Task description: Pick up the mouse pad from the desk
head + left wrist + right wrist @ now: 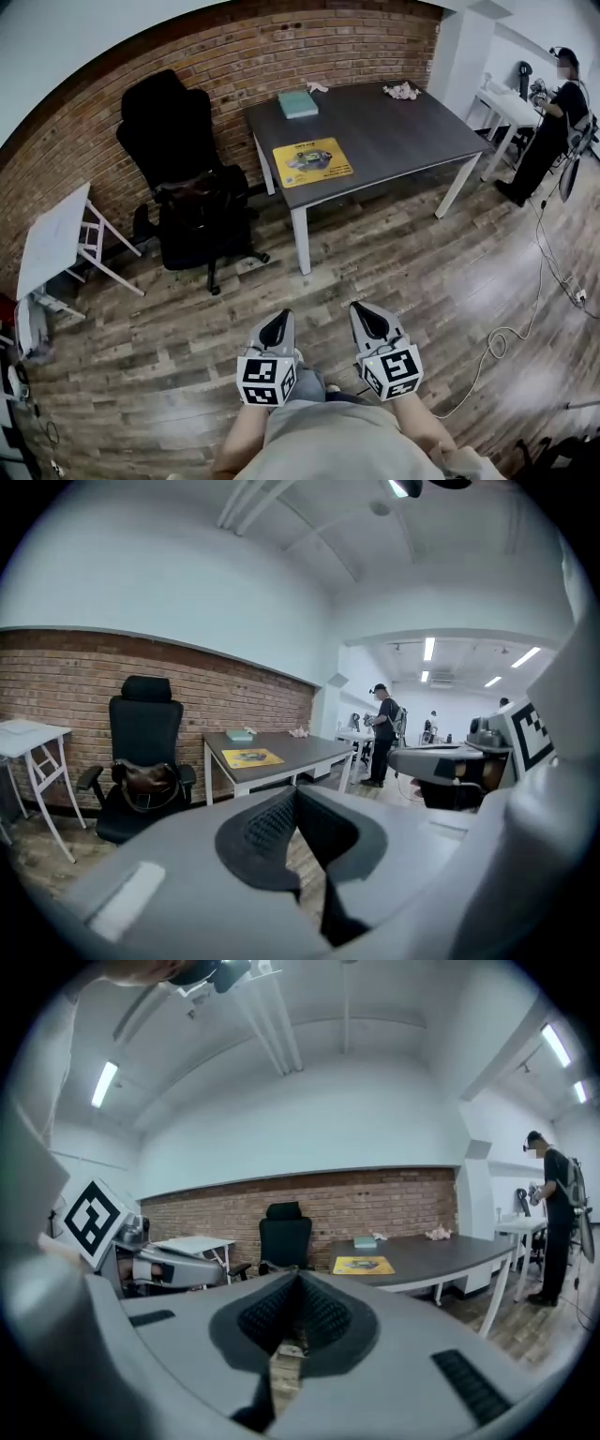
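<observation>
A yellow mouse pad point(312, 161) lies flat on the near left part of a dark grey desk point(412, 131) against the brick wall. It also shows far off in the left gripper view as the mouse pad point(251, 757) and in the right gripper view as the mouse pad point(363, 1265). My left gripper point(278, 325) and right gripper point(367, 317) are held side by side close to my body, well short of the desk, both pointing toward it. Both are shut with nothing between their jaws, as the left gripper point(295, 794) and right gripper point(299, 1282) show in their own views.
A black office chair point(187, 183) with a bag on its seat stands left of the desk. A teal book point(297, 103) and a crumpled item point(403, 91) lie at the desk's back. A white folding table point(56, 239) is far left. A person point(548, 127) stands far right; a cable point(511, 328) trails across the wooden floor.
</observation>
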